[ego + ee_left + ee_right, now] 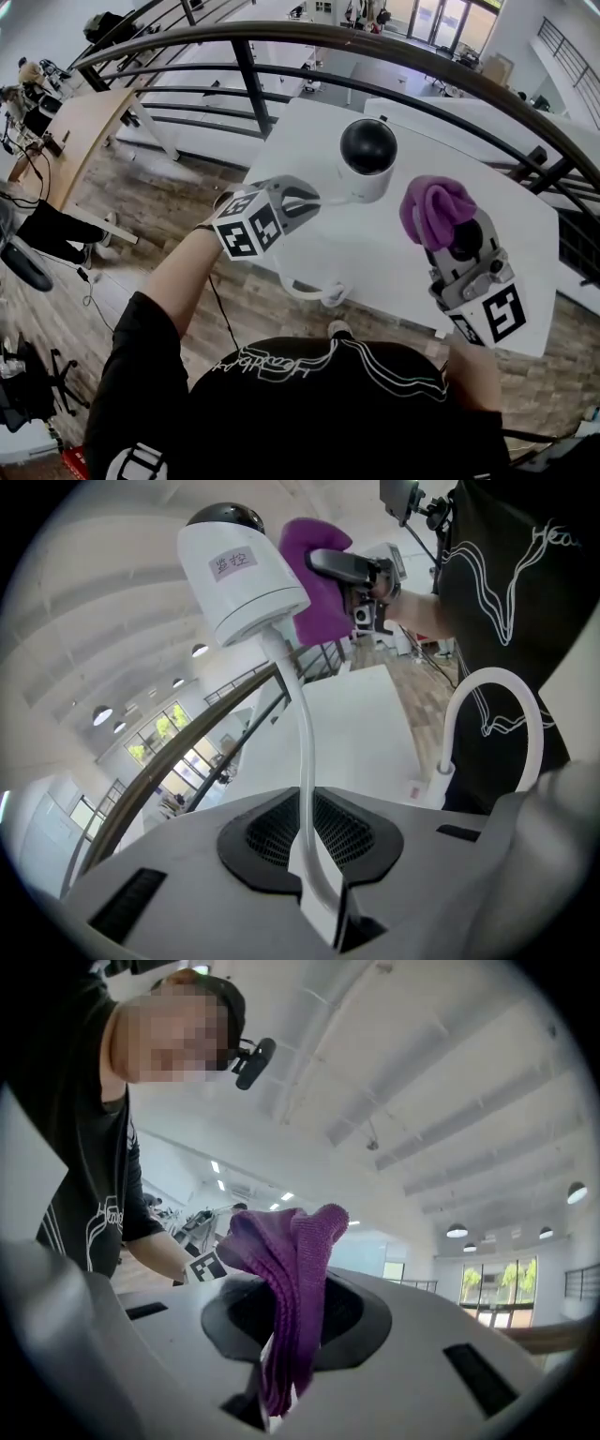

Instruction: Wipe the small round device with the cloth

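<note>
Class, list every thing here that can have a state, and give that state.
left gripper: shut on the white cable
white cable: pinched between the jaws
small round device: black dome uppermost
cloth: bunched, clamped
right gripper: shut on the cloth

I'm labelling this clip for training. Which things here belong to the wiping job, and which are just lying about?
Job: small round device; its white cable, clamped in the left tongs; purple cloth, gripped in the right tongs.

Lying about: black railing; long wooden desk; white table underneath.
</note>
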A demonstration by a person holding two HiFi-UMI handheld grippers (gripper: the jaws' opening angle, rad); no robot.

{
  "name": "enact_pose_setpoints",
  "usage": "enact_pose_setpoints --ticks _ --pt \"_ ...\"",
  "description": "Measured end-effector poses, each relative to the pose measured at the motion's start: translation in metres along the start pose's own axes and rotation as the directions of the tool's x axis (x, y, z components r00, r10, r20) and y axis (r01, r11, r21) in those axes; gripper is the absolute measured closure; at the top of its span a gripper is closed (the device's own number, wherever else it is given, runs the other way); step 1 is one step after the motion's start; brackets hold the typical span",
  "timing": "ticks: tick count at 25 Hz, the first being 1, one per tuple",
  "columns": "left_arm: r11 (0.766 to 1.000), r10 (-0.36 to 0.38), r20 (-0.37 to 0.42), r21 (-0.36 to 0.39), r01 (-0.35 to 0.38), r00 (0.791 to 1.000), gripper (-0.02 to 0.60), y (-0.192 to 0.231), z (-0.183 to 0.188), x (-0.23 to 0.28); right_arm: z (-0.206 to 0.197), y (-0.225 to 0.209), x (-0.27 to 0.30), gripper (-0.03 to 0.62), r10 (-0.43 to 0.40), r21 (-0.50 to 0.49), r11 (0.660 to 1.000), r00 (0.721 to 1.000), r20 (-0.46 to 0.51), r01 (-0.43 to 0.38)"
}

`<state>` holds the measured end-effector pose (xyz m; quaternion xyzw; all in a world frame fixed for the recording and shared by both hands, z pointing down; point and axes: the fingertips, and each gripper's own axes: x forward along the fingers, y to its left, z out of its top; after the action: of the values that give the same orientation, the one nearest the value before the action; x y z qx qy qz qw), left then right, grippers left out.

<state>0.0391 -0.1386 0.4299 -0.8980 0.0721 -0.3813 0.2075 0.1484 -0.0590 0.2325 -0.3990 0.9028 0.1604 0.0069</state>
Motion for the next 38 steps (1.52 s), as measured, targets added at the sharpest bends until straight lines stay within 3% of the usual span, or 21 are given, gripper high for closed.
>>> enact_pose_setpoints --ticks 6,12,21,28,38 --pt "1.0 -0.001 0.001 -0.002 0.001 1.0 0.528 0.002 0.0 -0.001 0.04 0.01 0.014 0.536 0.001 -0.251 0.968 0.997 0.079 0.019" --pt "1.0 -0.001 0.004 -0.007 0.001 1.0 0.528 0.001 -0.001 -0.001 0.04 0.031 0.024 0.536 -0.028 -0.502 0.863 0.998 0.063 0.056" --pt "1.0 0.006 0.007 -0.012 -0.006 1.0 0.528 0.001 -0.002 0.001 0.016 0.045 0.039 0.536 -0.055 -0.633 0.773 0.998 0.004 0.045" --pt "1.0 0.006 0.009 -0.024 -0.006 1.0 0.528 0.002 -0.003 0.0 -0.004 0.058 0.05 0.536 -0.028 -0.639 0.769 0.999 -0.041 -0.005" --pt "0.999 0.014 0.004 -0.039 -0.014 1.0 0.526 0.001 -0.004 0.001 -0.029 0.063 0.047 0.536 0.009 -0.568 0.822 0.997 -0.077 -0.051"
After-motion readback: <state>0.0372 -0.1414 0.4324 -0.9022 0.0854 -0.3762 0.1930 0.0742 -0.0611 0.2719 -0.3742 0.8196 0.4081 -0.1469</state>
